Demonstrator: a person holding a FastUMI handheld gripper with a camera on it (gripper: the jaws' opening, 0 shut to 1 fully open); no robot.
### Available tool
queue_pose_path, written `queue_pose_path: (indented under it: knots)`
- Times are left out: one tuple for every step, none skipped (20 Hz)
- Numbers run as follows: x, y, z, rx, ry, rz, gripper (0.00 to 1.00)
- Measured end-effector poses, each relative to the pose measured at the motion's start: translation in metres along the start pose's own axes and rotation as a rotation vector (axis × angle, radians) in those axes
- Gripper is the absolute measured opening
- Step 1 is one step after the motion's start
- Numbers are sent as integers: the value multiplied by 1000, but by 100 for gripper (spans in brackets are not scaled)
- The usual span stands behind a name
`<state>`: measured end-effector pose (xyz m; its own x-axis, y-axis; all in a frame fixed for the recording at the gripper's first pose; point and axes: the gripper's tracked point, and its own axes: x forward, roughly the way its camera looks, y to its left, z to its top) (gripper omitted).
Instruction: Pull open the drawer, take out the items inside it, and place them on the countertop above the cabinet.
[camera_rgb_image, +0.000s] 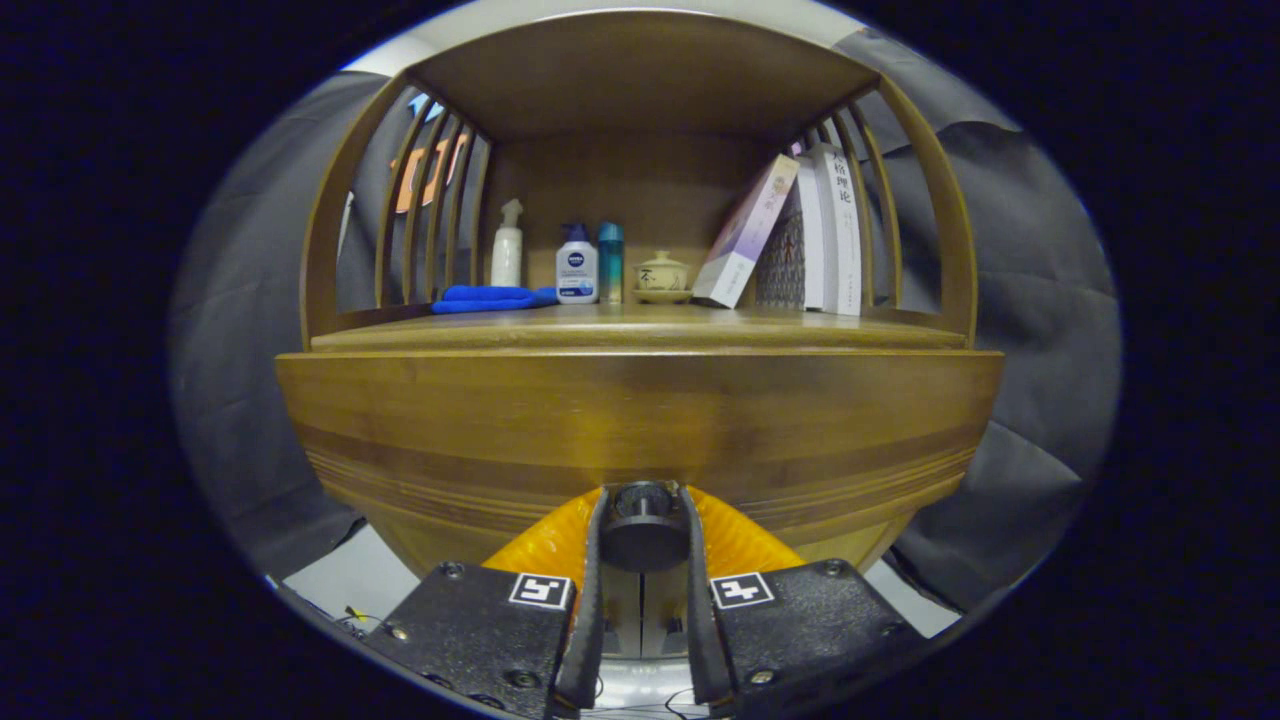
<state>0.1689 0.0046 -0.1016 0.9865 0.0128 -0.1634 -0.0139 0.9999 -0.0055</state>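
A wooden cabinet fills the scene, its drawer front (640, 420) wide and brown right ahead of me. A dark round knob (643, 520) sticks out from the drawer's lower middle. My gripper (643, 505) is shut on that knob, one finger pressing each side of it. Above the drawer lies the countertop (640, 330), the floor of an open shelf bay. The inside of the drawer is hidden.
On the countertop stand a white spray bottle (507, 255), a white-and-blue bottle (577, 268), a teal bottle (610, 262), a small lidded cup on a saucer (662, 275) and leaning books (800, 235). A blue cloth (490, 298) lies at its left. Slatted sides flank the bay.
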Motion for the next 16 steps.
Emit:
queue_pose_path:
  knots:
    - [-8,0,-2,2,1,0,38]
    - [-16,0,-4,4,2,1,38]
    - [-22,0,-5,5,2,3,38]
    - [-30,0,-9,6,2,5,37]
    - [-39,1,-10,8,3,7,37]
    - [-46,0,-13,10,4,7,38]
    - [-54,0,-15,9,3,7,37]
    - [-62,0,-17,9,3,9,38]
    - [-70,0,-19,10,5,10,37]
    - [-78,0,-21,9,8,14,38]
    - [-85,0,-22,13,8,16,38]
    - [-92,0,-25,14,10,18,38]
    - [-98,-1,-28,22,12,16,38]
    - [-105,-2,-32,25,17,14,37]
    - [-112,-2,-37,28,25,12,37]
    - [-119,-1,-39,39,20,24,37]
